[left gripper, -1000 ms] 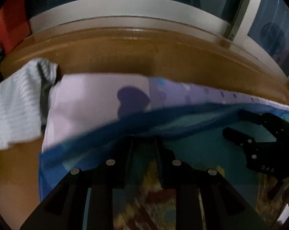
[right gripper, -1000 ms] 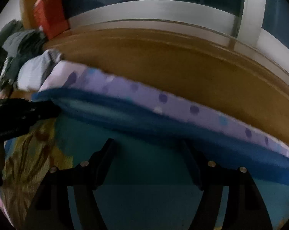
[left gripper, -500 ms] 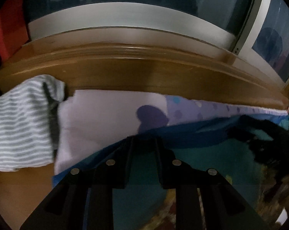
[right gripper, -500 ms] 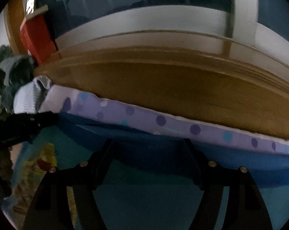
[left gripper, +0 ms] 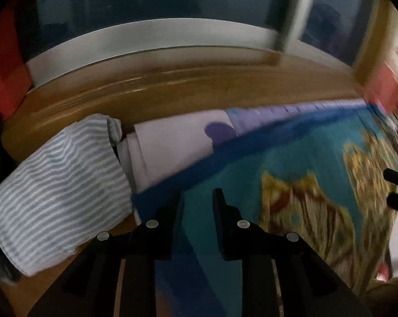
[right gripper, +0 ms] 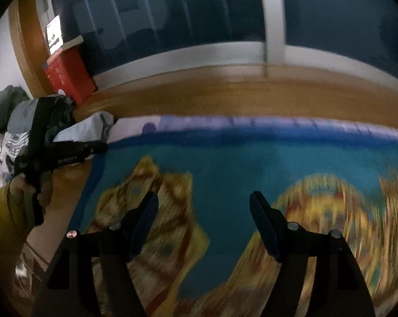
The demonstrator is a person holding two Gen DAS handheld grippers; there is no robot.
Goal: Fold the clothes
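Here, the teal garment [right gripper: 225, 163] lies spread flat on the wooden desk [right gripper: 225, 97], its long axis running side to side along the desk's far edge, with the dark blue band and the lilac dotted layer [right gripper: 278, 124] on that far side. Your right gripper [right gripper: 203, 222] hovers over the printed middle of the garment, jaws opening, nothing between them. Your left gripper [left gripper: 197, 206] sits over the garment's left end, near the blue border; jaws narrow but parted, and no cloth pinched that you can see (motion blur, so read with care). A striped grey cloth [left gripper: 59, 185] lies just beside that left end, touching the lilac layer. Judgement: the left end is nearest your left gripper, and the garment lies below and ahead of both pairs of jaws.
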